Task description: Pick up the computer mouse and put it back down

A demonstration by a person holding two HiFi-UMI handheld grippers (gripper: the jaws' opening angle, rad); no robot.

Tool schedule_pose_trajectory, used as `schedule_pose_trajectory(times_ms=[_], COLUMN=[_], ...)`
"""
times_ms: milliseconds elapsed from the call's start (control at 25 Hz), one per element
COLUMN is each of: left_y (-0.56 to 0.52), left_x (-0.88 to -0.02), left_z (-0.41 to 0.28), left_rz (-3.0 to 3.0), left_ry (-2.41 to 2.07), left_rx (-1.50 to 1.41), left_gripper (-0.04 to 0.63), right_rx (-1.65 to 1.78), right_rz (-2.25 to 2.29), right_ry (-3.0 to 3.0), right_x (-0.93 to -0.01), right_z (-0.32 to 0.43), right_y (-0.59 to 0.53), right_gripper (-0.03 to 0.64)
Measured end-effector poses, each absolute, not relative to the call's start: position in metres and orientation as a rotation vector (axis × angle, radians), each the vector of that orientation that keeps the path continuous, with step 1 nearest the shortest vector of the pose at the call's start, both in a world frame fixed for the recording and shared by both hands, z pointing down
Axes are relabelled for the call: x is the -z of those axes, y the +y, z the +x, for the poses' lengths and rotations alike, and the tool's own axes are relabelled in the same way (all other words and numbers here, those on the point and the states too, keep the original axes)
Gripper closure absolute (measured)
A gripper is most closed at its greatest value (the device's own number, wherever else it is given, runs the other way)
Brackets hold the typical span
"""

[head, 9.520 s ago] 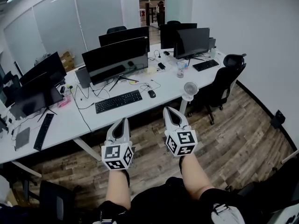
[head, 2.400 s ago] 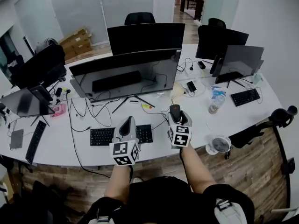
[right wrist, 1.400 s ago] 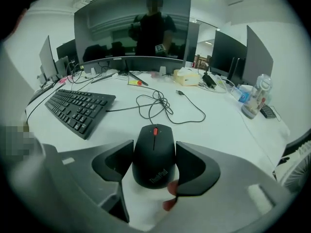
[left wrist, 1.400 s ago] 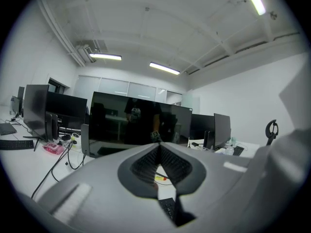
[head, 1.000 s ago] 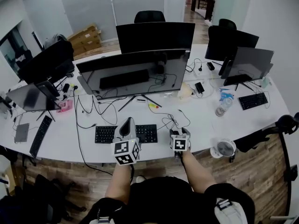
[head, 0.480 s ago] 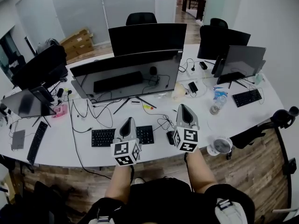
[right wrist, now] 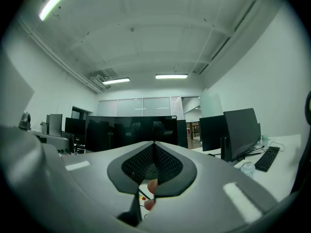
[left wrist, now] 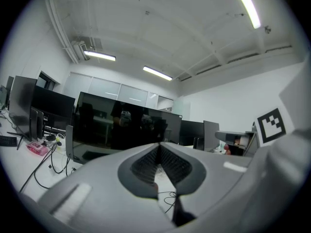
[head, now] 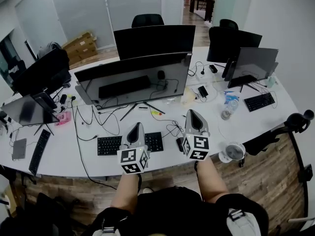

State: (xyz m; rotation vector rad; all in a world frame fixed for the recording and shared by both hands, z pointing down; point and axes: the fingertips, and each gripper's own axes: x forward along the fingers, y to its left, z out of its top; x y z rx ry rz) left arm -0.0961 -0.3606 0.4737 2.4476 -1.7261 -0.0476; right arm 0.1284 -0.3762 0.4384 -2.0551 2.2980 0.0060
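The computer mouse (head: pixel 179 143) is seen lying on the white desk (head: pixel 256 122), just to the right of the black keyboard (head: pixel 110 145). It is partly hidden behind the marker cube of the right gripper (head: pixel 192 113), and it is held by neither gripper.

The right gripper is carried above the desk beside the mouse and is pointed level toward the monitors. In the right gripper view its fingers (right wrist: pixel 167 165) are pressed together at the tips, and nothing is gripped between them.

The left gripper (head: pixel 137 126) is held level as well and overlaps the middle of the keyboard in the head view. In the left gripper view its fingers (left wrist: pixel 145 165) are likewise closed tip to tip and nothing is clamped.

A wide dark monitor (head: pixel 133 77) is set behind the keyboard, and loose black cables (head: pixel 172 128) are strewn across the desk between the monitor and the two grippers. A water bottle (head: pixel 226 110) is stood to the right of the right gripper. A small white fan (head: pixel 232 152) is placed near the front edge of the desk, and a second keyboard (head: pixel 259 101) is laid farther right, in front of another monitor.
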Motion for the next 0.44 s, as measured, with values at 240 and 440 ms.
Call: schedule_pose_trajectory(times_ms=[240, 440], left_y=[-0.360, -0.362], left_x=[-0.466, -0.468], left_z=[-0.105, -0.115], left_rz=[2.470, 2.482], left_ry=[-1.704, -1.689], left_rx=[0.061, 0.057], left_gripper=[0.543, 0.543], right_rx=[-0.015, -0.014], right_rz=[-2.039, -2.018], right_ry=[2.306, 2.311], right_x=[-0.434, -0.435], right_z=[0.113, 0.099], right_y=[-0.374, -0.376], right_gripper=[0.618, 0.618])
